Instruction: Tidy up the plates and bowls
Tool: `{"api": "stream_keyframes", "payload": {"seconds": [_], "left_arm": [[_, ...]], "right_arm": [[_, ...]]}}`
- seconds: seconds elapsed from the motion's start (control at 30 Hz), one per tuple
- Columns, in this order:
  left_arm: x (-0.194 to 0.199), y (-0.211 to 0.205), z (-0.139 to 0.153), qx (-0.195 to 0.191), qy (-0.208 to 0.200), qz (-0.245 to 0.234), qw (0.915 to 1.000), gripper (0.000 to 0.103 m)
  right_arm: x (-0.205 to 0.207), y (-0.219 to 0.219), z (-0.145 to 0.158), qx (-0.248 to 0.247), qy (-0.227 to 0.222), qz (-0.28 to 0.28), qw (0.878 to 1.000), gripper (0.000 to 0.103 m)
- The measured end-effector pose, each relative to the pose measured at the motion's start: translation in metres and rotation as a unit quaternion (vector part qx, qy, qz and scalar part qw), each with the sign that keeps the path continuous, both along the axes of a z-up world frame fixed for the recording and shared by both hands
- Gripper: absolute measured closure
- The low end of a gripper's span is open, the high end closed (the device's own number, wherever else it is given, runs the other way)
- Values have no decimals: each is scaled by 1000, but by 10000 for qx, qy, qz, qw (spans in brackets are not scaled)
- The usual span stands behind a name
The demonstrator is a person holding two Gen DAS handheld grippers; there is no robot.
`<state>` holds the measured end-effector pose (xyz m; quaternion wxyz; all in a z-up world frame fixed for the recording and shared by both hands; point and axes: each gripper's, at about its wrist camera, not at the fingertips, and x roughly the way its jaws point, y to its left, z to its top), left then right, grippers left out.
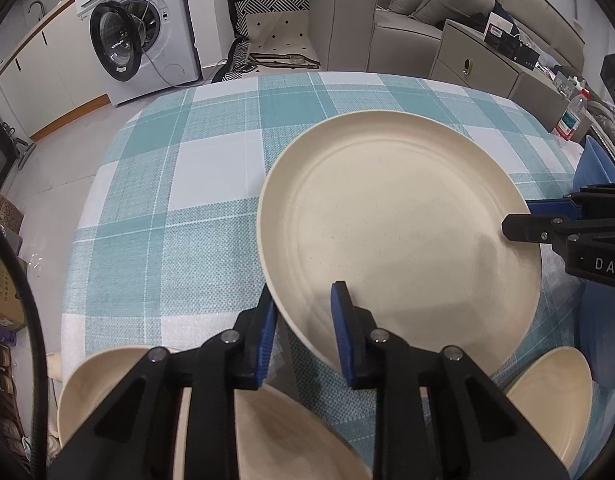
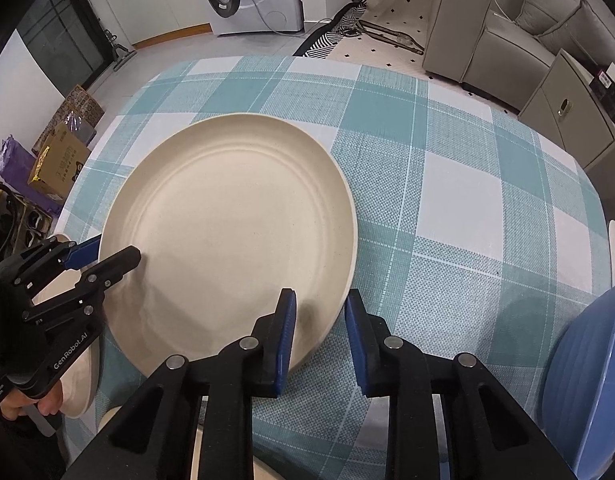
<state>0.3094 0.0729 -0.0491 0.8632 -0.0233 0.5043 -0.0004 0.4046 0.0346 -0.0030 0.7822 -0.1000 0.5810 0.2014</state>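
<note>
A large cream plate (image 1: 399, 232) (image 2: 235, 224) lies on the teal checked tablecloth (image 1: 179, 184) (image 2: 447, 184). My left gripper (image 1: 303, 300) (image 2: 111, 256) is shut on its rim at one side, one finger on the plate's face and the blue pad outside the rim. Gripping the opposite rim the same way is my right gripper (image 2: 321, 308) (image 1: 523, 220). Smaller cream dishes (image 1: 107, 380) (image 1: 555, 392) sit close under the grippers, partly hidden. A blue bowl (image 2: 587, 368) (image 1: 603, 336) stands to the right.
A washing machine (image 1: 139, 40), with its door open, stands beyond the table's far left. A grey sofa (image 1: 407, 20) and a cabinet (image 1: 475, 56) are behind. A plastic bottle (image 1: 573, 116) stands far right. Cardboard boxes (image 2: 63, 156) sit on the floor. A hand (image 2: 27, 408) holds the left gripper.
</note>
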Motion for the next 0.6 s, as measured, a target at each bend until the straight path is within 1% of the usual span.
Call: {"api": "stream_keyframes", "payload": {"seconds": [0.27, 0.6], "left_arm": [[-2, -3, 5, 54, -75, 1, 10000, 78], [-10, -7, 22, 127, -271, 7, 9996, 78]], "right_arm": [[-3, -1, 3, -14, -125, -16, 9999, 77], [-12, -5, 18, 30, -342, -6, 9994, 77]]}}
